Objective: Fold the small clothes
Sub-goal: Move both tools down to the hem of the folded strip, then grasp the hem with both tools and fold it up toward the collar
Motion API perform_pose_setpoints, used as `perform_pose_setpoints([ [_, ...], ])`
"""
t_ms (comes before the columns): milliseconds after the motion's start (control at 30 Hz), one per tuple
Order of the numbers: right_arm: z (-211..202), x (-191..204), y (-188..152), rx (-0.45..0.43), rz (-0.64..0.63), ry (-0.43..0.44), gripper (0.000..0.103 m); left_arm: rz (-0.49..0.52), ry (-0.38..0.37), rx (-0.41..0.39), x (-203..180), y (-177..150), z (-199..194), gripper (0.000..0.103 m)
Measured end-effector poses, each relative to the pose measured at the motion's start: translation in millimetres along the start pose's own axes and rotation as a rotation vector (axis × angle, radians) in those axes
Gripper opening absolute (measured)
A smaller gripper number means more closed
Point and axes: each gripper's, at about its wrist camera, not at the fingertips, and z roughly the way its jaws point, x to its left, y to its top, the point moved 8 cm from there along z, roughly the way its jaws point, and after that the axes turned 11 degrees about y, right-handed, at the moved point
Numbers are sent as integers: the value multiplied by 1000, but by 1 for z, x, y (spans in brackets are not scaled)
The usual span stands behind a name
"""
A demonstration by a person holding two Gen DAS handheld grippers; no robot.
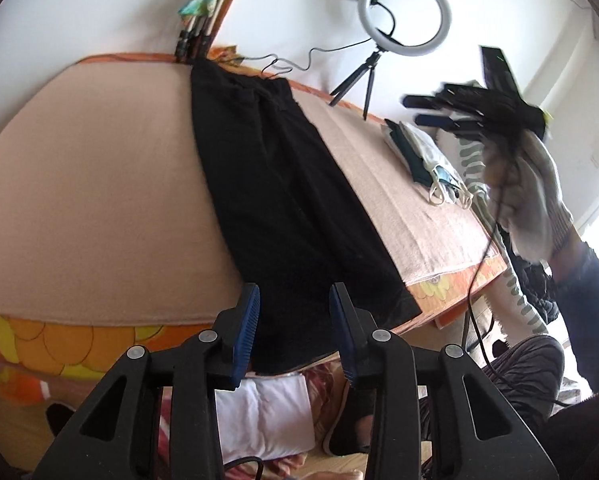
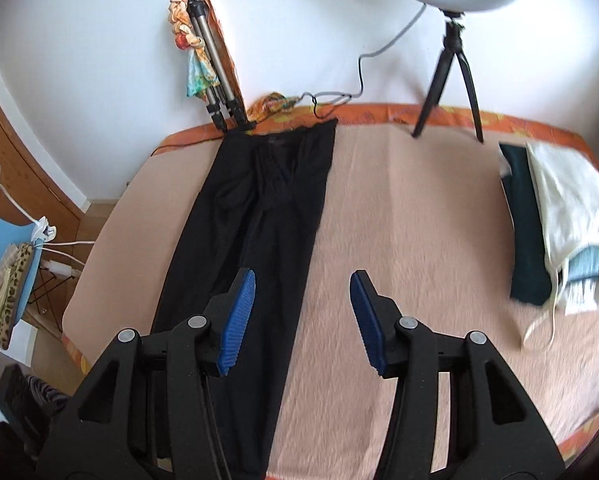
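Pants-wise, the long black fabric trousers (image 2: 255,216) lie flat and folded lengthwise on the peach blanket-covered table (image 2: 411,216), waistband at the far edge. Both grippers hang part-open and empty: left gripper (image 1: 295,320) over the near hem, right gripper (image 2: 302,312) just right of the legs. Next fold probably means grabbing that hem. Ring light tripod (image 2: 451,80) and pile of small clothes (image 2: 555,216) sit far right, nothing blocking.

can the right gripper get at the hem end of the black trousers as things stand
Probably yes. The right gripper hovers open and empty over the near end of the black trousers, which lie flat on the bed, with nothing lying between them.
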Motion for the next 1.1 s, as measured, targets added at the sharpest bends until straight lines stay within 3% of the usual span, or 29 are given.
perform_pose_setpoints([
  [100, -2, 0, -64, 82, 60, 34, 51, -64, -32, 94, 9, -12, 12, 34],
  [200, 1, 6, -119, 153, 93, 58, 51, -85, -47, 132, 6, -20, 19, 34],
  [367, 14, 15, -178, 253, 110, 70, 51, -95, -55, 165, 0, -25, 26, 34],
  [500, 20, 18, -192, 279, 100, 69, 51, -86, -61, 163, -3, -23, 31, 29],
  [533, 19, 19, -194, 277, 98, 70, 50, -82, -63, 158, -3, -23, 30, 15],
  [600, 20, 21, -196, 278, 97, 86, 31, -67, -66, 146, -5, -22, 30, 4],
  [633, 22, 24, -197, 286, 93, 102, 24, -58, -67, 135, -6, -20, 28, 4],
  [667, 24, 27, -197, 293, 84, 110, 11, -50, -65, 127, -7, -19, 27, 4],
  [700, 25, 28, -198, 296, 74, 107, 8, -46, -64, 124, -7, -19, 27, 4],
  [900, 13, 31, -185, 244, 74, 140, 5, -51, -61, 92, 2, -12, 11, 3],
  [1100, 16, 28, -191, 259, 65, 132, 5, -68, -68, 118, 7, -19, 18, 3],
])
